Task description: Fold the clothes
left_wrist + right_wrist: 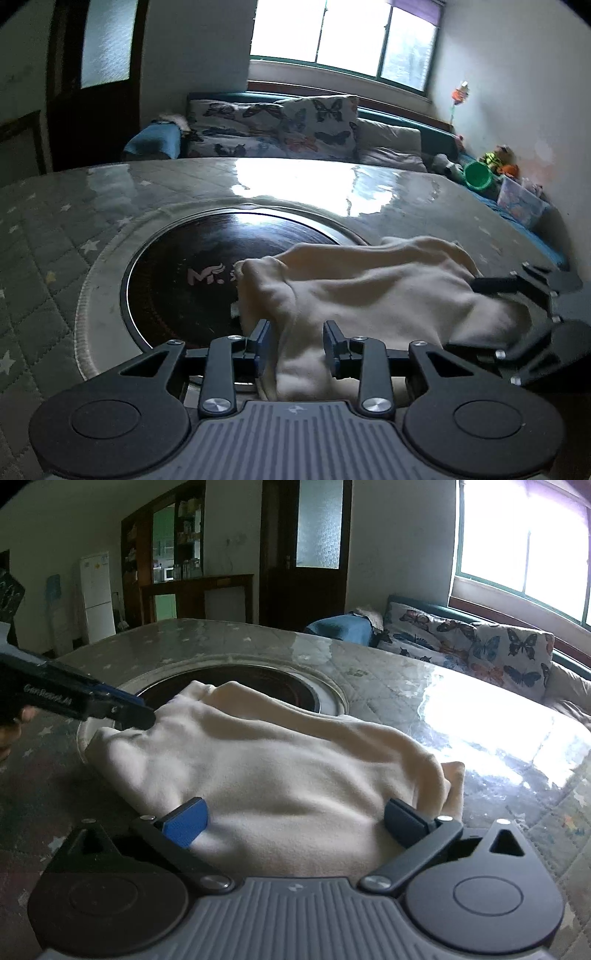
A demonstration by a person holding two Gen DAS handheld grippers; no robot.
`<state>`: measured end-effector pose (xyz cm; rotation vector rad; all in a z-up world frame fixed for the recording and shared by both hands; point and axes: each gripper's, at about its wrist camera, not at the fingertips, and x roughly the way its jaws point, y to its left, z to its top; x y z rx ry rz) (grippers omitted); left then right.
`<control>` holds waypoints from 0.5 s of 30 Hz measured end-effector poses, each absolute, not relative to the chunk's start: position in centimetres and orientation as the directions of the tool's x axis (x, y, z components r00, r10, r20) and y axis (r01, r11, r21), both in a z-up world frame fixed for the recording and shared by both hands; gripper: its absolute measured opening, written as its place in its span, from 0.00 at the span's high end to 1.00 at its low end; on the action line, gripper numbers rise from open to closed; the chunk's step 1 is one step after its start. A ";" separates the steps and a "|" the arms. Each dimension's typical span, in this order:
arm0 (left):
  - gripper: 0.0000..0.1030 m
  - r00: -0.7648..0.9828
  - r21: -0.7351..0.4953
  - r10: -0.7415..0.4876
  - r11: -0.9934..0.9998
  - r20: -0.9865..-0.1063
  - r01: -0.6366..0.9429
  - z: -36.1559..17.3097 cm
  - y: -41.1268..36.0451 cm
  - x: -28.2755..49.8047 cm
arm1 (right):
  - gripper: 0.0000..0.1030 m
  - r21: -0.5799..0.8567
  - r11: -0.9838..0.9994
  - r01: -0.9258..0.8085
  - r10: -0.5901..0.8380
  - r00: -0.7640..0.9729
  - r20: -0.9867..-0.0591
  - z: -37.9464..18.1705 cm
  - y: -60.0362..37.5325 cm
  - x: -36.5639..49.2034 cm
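A cream garment lies bunched on the table, partly over a round dark insert with a pale logo. My left gripper is shut on a fold of the garment's near edge. In the right wrist view it comes in from the left and pinches the cloth's left corner. My right gripper is open, its blue pads set wide on either side of the garment at its near edge. In the left wrist view, that right gripper sits at the cloth's far right end.
The table has a quilted star-print cover under glossy plastic. Behind it stands a sofa with butterfly cushions, a green cup and a clear box. A hand holds the left gripper. A white fridge and a dark door stand further back.
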<state>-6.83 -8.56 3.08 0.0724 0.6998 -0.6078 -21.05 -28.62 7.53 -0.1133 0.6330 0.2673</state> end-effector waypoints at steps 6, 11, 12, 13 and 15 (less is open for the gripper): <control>0.54 0.610 -0.153 -0.478 0.848 -0.632 0.507 2.9 -8.7 -5.8 | 0.00 -0.009 0.957 -0.291 0.225 0.759 -0.611 7.4 -28.7 -20.8; 0.45 0.617 -0.167 -0.460 0.866 -0.639 0.472 2.7 -8.9 -4.9 | 0.00 -0.020 0.955 -0.294 0.220 0.757 -0.615 7.4 -28.4 -20.8; 0.44 0.616 -0.169 -0.458 0.867 -0.641 0.469 2.6 -8.9 -4.8 | 0.00 -0.021 0.955 -0.296 0.220 0.755 -0.617 7.3 -28.4 -20.8; 0.44 0.615 -0.171 -0.458 0.868 -0.642 0.467 2.6 -9.0 -4.8 | 0.00 -0.022 0.954 -0.298 0.221 0.753 -0.619 7.3 -28.4 -20.8; 0.43 0.613 -0.174 -0.457 0.869 -0.645 0.464 2.4 -9.1 -4.7 | 0.00 -0.010 0.954 -0.299 0.229 0.752 -0.618 7.4 -28.5 -20.7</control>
